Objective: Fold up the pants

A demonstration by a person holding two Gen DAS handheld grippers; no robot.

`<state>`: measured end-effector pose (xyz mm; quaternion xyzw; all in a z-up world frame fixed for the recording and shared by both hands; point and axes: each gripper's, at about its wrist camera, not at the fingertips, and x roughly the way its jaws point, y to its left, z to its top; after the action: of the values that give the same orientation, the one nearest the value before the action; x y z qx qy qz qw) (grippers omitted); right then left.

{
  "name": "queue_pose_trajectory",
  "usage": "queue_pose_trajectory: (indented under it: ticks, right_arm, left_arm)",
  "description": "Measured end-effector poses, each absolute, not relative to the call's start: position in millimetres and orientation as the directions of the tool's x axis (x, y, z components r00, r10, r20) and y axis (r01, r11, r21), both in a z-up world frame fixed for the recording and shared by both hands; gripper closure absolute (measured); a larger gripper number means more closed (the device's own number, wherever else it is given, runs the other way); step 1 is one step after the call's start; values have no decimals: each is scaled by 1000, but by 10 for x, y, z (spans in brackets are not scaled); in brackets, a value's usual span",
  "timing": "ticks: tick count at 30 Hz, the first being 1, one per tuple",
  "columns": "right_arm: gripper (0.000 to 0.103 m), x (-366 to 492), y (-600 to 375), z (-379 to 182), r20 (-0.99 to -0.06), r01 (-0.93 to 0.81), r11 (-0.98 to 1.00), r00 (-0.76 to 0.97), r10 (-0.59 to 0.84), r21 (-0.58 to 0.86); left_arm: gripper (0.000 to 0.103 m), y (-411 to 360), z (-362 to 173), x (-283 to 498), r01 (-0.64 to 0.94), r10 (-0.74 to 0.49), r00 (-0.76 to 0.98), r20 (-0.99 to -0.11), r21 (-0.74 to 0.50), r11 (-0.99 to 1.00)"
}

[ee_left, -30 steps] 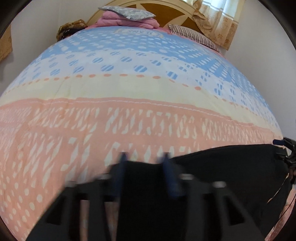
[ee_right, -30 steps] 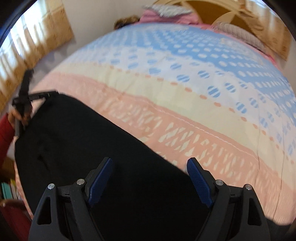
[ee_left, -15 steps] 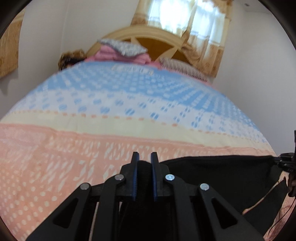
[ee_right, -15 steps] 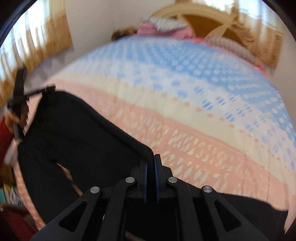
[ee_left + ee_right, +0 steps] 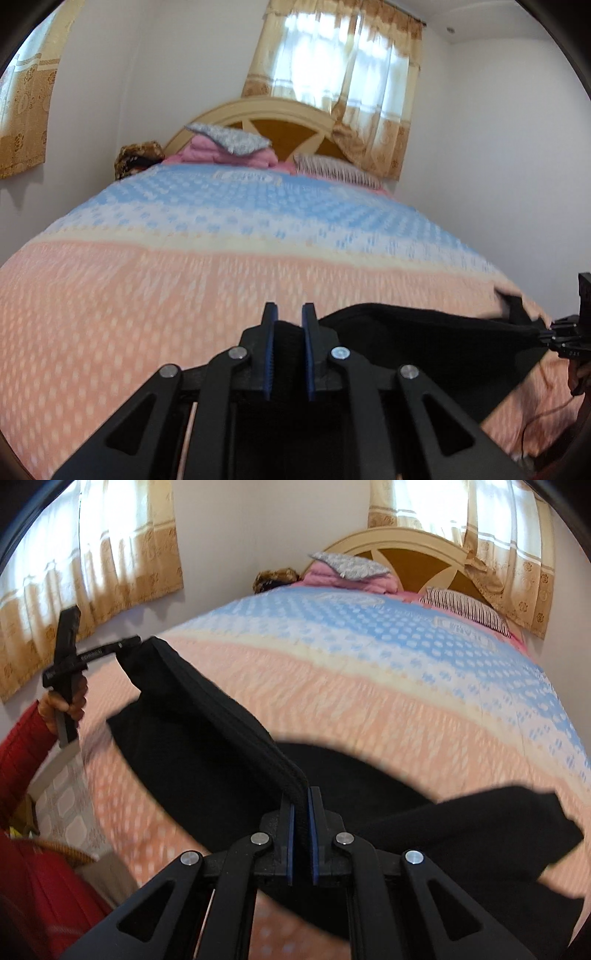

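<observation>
Clamping the waistband of the black pants (image 5: 424, 332), the left claw (image 5: 289, 350) is seen nearly closed, its blue pads pressed on a fold of dark cloth between them. The right claw (image 5: 300, 834) is likewise drawn almost together on the same band, a thick seam of fabric being pinched between its pads. In the right wrist view the left claw (image 5: 125, 644) is shown at the far end of the band, gripped by a hand (image 5: 64, 701) with a red sleeve (image 5: 18, 746) behind it; in the left wrist view the right claw (image 5: 550, 334) appears at the right edge, with cloth caught at its tip. The waistband is held taut between the two claws and lifted above the bed (image 5: 147, 295), near its foot edge. The rest of the pants (image 5: 461, 842) hangs down from the band and is spread over the pink part of the bedspread, one portion trailing toward the right side of the bed. Both claws are pointed toward the headboard (image 5: 280, 122), where a pink folded blanket (image 5: 236, 157) and a striped pillow (image 5: 332, 171) are stacked. Curtains (image 5: 343, 74) are hung behind.
</observation>
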<state>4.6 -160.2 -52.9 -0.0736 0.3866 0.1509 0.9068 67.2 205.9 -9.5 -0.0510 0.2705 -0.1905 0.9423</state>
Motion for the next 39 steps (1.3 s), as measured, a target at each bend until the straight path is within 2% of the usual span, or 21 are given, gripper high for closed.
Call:
queue_pose_trajectory:
  ticks: [2, 7, 9, 11, 12, 14, 16, 18, 21, 23, 26, 32, 35, 39]
  right_arm:
    - [97, -67, -1587, -742, -745, -323, 946, 629, 223, 10]
    - [97, -227, -1552, -1057, -772, -314, 949, 599, 214, 20]
    - [96, -274, -1524, -1095, -767, -321, 947, 609, 203, -4]
    - [93, -295, -1508, -1097, -765, -323, 946, 613, 199, -12]
    - [91, -298, -1515, -1102, -772, -323, 946, 603, 202, -5]
    - [75, -296, -1508, -1114, -799, -327, 945, 562, 216, 25]
    - [69, -315, -1537, -1070, -799, -334, 940, 548, 249, 64]
    - [68, -328, -1565, -956, -771, -332, 936, 565, 293, 113]
    - [68, -289, -1581, -673, -679, -341, 916, 622, 390, 214]
    - [68, -202, -1502, -527, -639, -354, 910, 654, 404, 213]
    - [68, -50, -1273, -511, -638, -387, 902, 649, 414, 191]
    - [68, 239, -997, -641, -658, -396, 895, 621, 426, 206]
    - [68, 301, -933, -710, -648, -400, 879, 603, 466, 259]
    - [68, 293, -867, -787, -644, -396, 871, 593, 483, 290]
  left_arm:
    - [89, 2078, -193, 557, 319, -359, 773, -523, -169, 933]
    - [78, 2176, -432, 411, 293, -279, 748, -602, -76, 953]
    - [64, 2280, -507, 375, 252, -226, 733, -642, -53, 966]
    - [56, 2398, -528, 366, 218, -196, 719, -667, -51, 975]
    - [55, 2472, -519, 355, 195, -173, 718, -675, -44, 980]
    - [54, 2565, -484, 324, 157, -134, 729, -671, -27, 987]
    - [54, 2603, -417, 300, 131, -110, 742, -661, -18, 991]
    - [54, 2573, -341, 278, 130, -118, 756, -644, -29, 991]
    - [54, 2453, -299, 228, 175, -165, 743, -648, -50, 983]
    - [54, 2358, -296, 189, 220, -209, 722, -660, -68, 973]
    - [54, 2282, -339, 85, 268, -288, 688, -666, -136, 954]
    - [54, 2331, -541, -32, 245, -530, 552, -643, -483, 841]
    - [54, 2261, -578, -30, 254, -600, 521, -607, -560, 788]
    - [54, 2250, -698, 168, 165, -572, 536, -621, -588, 792]
